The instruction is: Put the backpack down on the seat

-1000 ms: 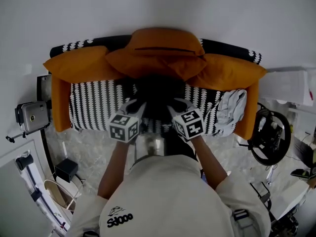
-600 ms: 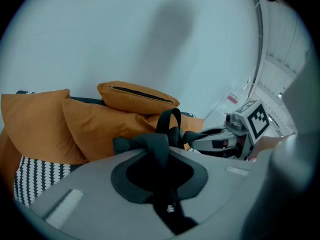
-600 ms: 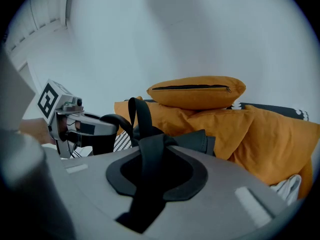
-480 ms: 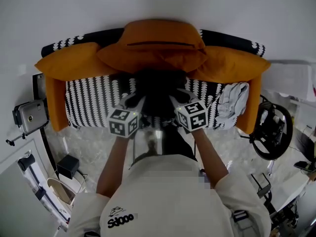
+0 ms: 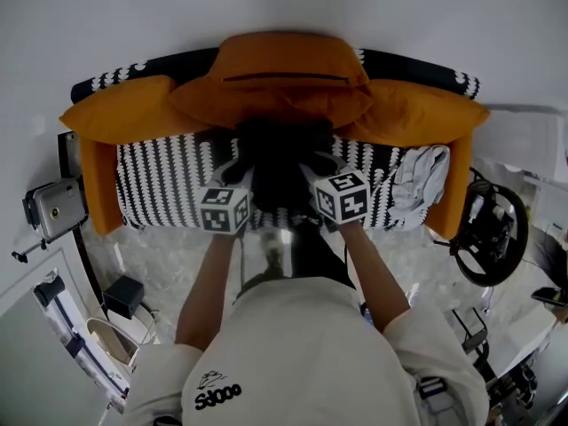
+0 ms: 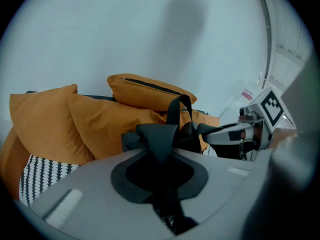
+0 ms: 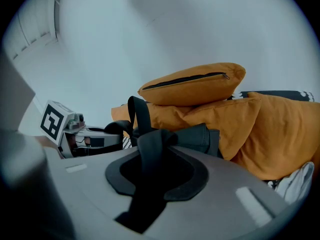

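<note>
Though dim, backpack (image 5: 282, 162) reads black, soft-sided; straps (image 6: 159, 136) dark webbing.

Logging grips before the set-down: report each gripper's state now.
Left gripper: closed on a strap of the black backpack.
Right gripper: closed on a strap of the same backpack.

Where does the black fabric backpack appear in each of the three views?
Head view: the black fabric backpack at centre, below the orange cushions.
Left gripper view: backpack at centre, slightly low.
Right gripper view: backpack near centre.
Shared landmark: top orange zipped cushion.
</note>
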`<action>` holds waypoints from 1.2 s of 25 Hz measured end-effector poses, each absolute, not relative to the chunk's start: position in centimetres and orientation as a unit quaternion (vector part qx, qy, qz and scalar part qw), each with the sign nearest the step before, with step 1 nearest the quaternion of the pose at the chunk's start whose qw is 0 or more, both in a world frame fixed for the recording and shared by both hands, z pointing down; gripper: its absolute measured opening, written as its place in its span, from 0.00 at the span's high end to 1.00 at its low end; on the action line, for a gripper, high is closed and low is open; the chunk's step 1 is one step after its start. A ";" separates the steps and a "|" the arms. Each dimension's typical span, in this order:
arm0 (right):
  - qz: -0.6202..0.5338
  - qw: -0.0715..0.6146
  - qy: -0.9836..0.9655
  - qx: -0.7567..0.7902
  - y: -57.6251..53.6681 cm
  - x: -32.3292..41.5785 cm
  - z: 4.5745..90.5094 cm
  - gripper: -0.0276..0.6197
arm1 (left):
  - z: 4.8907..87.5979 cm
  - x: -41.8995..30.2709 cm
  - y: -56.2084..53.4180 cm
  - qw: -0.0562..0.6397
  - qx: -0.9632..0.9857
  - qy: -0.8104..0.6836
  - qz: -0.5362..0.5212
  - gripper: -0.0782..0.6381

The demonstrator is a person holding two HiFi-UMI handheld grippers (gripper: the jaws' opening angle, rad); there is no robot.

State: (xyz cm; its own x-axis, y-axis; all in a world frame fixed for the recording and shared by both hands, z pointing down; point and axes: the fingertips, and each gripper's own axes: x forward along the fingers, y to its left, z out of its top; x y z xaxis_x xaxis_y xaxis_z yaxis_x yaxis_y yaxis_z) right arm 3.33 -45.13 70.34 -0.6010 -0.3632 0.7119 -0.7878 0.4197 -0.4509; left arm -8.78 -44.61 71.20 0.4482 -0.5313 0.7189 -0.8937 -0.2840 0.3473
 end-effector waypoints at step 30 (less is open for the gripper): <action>0.442 0.273 -0.786 0.336 -39.6 4.5 70.6 0.54 | 74.8 -8.3 -39.9 0.417 0.753 -0.446 0.245 0.41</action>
